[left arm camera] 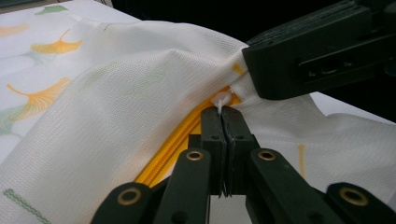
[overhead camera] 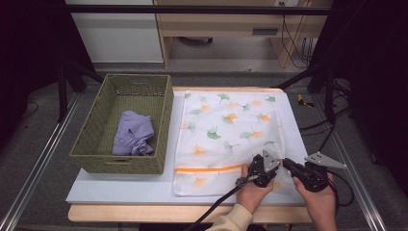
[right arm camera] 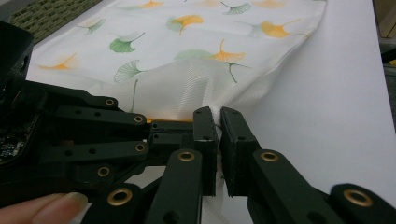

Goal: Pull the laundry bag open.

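A white mesh bag (overhead camera: 226,130) printed with green and orange ginkgo leaves lies flat on the white table top (overhead camera: 120,187). An orange zipper (overhead camera: 207,169) runs across its near end. My left gripper (overhead camera: 275,169) is shut on the small white zipper pull (left arm camera: 221,99) at the zipper's right end (left arm camera: 173,144). Right beside it, my right gripper (overhead camera: 287,165) is shut on the bag's fabric (right arm camera: 196,84) at its right edge, fingertips (right arm camera: 205,116) pinching a raised fold. In the left gripper view the right gripper's black jaw (left arm camera: 299,60) presses the cloth just above the pull.
A green woven basket (overhead camera: 96,125) stands left of the bag with a crumpled purple cloth (overhead camera: 132,132) inside. A strip of bare white table (overhead camera: 296,125) lies right of the bag. Metal rails (overhead camera: 38,163) run along both sides of the table.
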The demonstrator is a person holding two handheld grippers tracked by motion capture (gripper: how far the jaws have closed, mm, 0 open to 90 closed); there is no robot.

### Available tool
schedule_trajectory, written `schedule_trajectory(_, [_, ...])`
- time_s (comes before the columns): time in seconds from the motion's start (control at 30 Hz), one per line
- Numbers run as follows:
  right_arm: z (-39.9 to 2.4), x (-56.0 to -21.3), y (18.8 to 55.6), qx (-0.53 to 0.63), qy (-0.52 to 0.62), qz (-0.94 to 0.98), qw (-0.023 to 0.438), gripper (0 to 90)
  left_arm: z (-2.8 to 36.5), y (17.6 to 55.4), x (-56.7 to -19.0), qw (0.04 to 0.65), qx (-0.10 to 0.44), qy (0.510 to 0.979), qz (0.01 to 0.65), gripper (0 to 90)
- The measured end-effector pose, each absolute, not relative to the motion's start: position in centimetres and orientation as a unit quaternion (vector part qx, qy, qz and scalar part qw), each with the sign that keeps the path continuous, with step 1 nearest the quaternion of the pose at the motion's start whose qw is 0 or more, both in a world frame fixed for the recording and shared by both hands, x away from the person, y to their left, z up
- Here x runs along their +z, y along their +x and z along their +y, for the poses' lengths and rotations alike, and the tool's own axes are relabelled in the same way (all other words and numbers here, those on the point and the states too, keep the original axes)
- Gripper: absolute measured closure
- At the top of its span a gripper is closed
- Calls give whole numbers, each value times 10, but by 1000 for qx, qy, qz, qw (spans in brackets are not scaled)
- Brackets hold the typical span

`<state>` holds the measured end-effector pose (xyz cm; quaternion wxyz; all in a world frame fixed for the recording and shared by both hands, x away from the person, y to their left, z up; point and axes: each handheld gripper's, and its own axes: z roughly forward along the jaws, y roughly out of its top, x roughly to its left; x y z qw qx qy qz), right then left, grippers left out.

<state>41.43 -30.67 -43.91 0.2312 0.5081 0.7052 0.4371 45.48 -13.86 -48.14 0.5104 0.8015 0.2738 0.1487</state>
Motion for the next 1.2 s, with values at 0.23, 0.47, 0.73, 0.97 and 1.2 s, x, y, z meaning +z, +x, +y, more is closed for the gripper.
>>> schedule_trajectory(0.23, [-307, -439, 414, 436, 511, 704, 229, 856, -141, 453, -483, 511, 149, 799, 279, 838])
schedule_trajectory(0.47, [-307, -440, 415, 435, 512, 704, 230, 856, -142, 456, -483, 511, 140, 800, 280, 894])
schedule_trajectory(0.73, [-308, -440, 415, 436, 511, 702, 234, 846, -142, 454, -483, 510, 148, 799, 283, 898])
schedule_trajectory(0.97, [-310, -443, 416, 431, 523, 699, 230, 782, -142, 452, -483, 510, 150, 798, 284, 898])
schedule_trajectory(1.2, [-310, -444, 417, 431, 525, 699, 223, 795, -142, 452, -483, 510, 151, 797, 285, 898])
